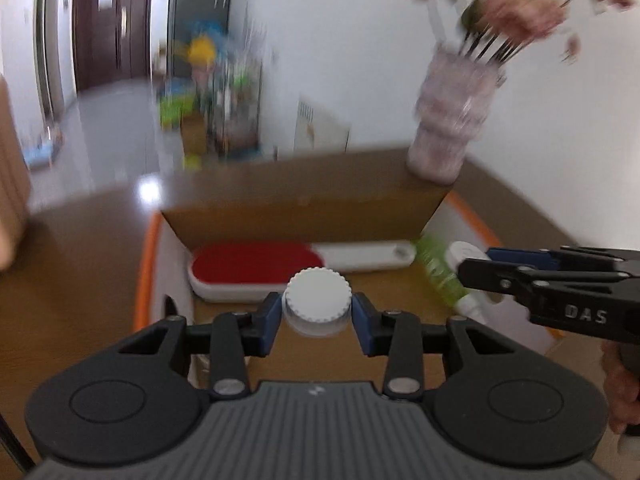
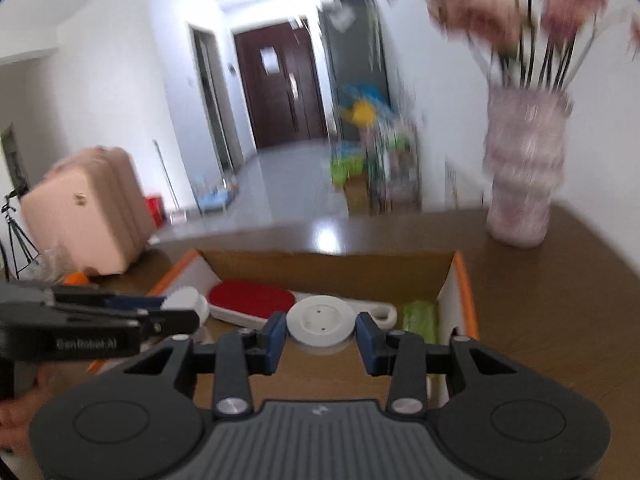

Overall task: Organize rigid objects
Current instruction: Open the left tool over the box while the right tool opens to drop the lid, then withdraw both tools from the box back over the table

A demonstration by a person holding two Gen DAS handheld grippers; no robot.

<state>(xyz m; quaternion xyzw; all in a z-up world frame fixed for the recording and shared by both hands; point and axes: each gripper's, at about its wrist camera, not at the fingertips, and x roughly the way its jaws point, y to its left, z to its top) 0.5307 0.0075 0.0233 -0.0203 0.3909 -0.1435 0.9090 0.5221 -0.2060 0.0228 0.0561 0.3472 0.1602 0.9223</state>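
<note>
My left gripper (image 1: 318,314) is shut on a white container with a ribbed cap (image 1: 318,294), held over an open cardboard box (image 1: 304,200) with orange edges. In the right wrist view my right gripper (image 2: 321,334) is shut on a smooth white round object (image 2: 321,320) with two small holes, above the same box (image 2: 328,276). Inside the box lie a red and white paddle-shaped item (image 1: 256,266) and a green item (image 1: 438,268). Each gripper shows side-on in the other's view: the right gripper (image 1: 472,268), the left gripper (image 2: 180,314).
The box stands on a brown table (image 1: 80,280). A pale vase of pink flowers (image 2: 524,176) is on the table behind the box's right corner. A pink suitcase (image 2: 84,208) sits at the left. Colourful clutter and a dark door lie beyond. Everything is motion-blurred.
</note>
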